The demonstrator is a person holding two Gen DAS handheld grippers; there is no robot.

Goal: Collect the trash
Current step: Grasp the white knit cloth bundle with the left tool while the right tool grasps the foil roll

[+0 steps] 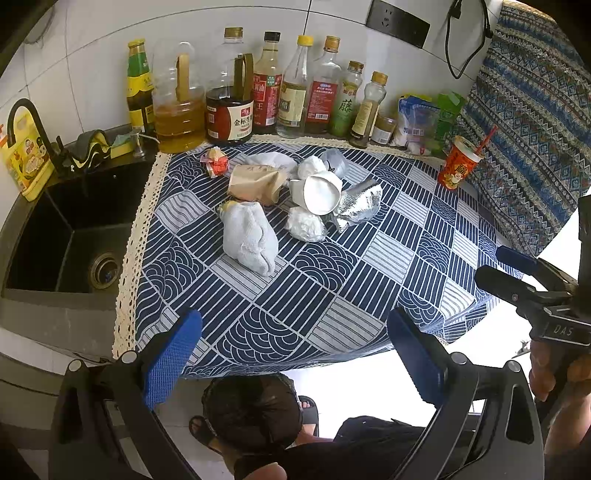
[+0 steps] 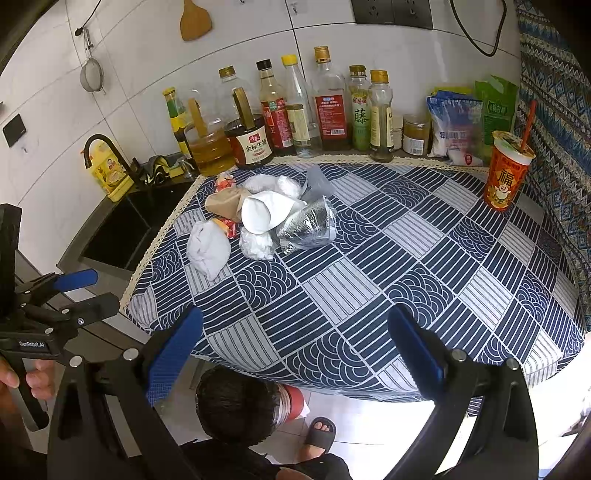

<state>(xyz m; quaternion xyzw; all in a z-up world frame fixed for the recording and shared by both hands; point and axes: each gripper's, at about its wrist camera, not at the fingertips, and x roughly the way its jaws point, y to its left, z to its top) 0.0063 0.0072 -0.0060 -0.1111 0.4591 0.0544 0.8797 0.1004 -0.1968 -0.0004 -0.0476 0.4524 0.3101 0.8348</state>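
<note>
Black-bagged bin (image 1: 255,410) sits below both tongs, at the counter (image 1: 332,295) edge. Left tongs (image 1: 295,354) and right tongs (image 2: 295,350) spread wide, empty. Trash pile (image 1: 295,195) lies ahead, far-left on the counter; left tongs nearer. Towel wad (image 1: 251,236) nearest, long axis toward camera. Red cup (image 2: 506,173) reads "福"; handles read "DAS", "GenRobot.AI".

The red wrapper (image 2: 229,226) lies mostly hidden behind the white cloth bundle (image 2: 208,251) and the paper cup (image 2: 264,214). The bin (image 2: 236,404) below the table (image 2: 424,280) is partly covered by the table edge. Bottle labels are too small to read. The wooden spatula (image 2: 195,20) is cut off by the frame's top edge.
</note>
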